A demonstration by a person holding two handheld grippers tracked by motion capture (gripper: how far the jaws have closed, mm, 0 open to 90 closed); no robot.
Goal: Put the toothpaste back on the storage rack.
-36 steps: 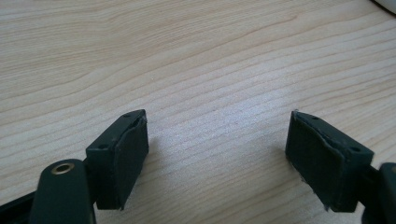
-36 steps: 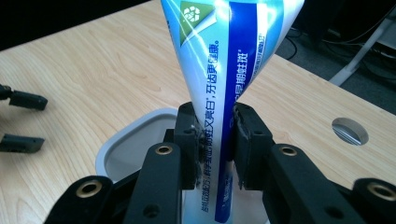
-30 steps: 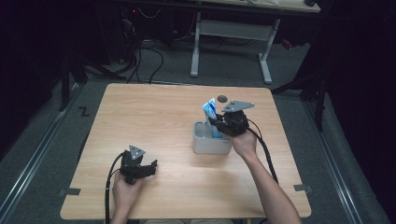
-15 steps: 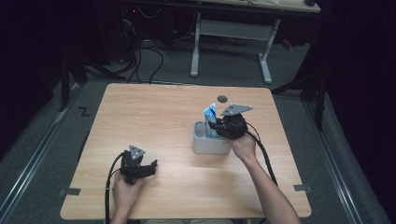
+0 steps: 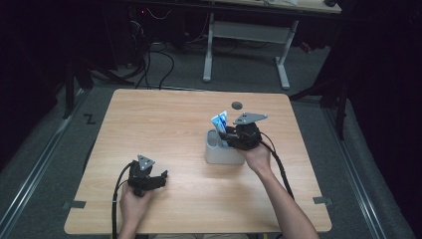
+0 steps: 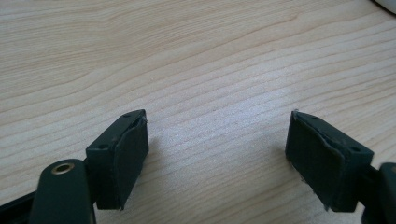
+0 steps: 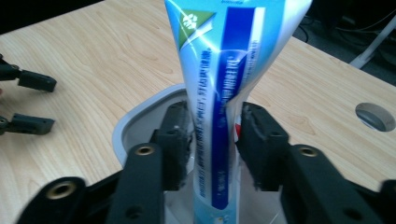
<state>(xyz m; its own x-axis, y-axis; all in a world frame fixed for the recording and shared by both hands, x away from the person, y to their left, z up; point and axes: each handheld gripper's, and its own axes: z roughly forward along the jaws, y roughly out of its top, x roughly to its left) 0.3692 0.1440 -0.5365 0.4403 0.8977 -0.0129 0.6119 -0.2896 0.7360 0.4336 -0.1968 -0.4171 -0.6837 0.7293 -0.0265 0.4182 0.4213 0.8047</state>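
Blue-and-white tube [image 7: 224, 93] stands upright in the grey holder [image 5: 224, 153] on the worktop [image 5: 164, 124]; the right hand-held gripper [image 7: 215, 140], jaws just opening, flanks it, releasing. Next: withdraw upward cleanly. The left hand-held gripper [image 6: 219, 154] rests apart.

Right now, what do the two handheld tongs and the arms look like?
Both tongs, left and right, are black, each topped by a grey three-cornered plate and trailing a black cable. Their jaws are blocky, with flat dark pads. The forearms are bare, with no sleeves in sight.
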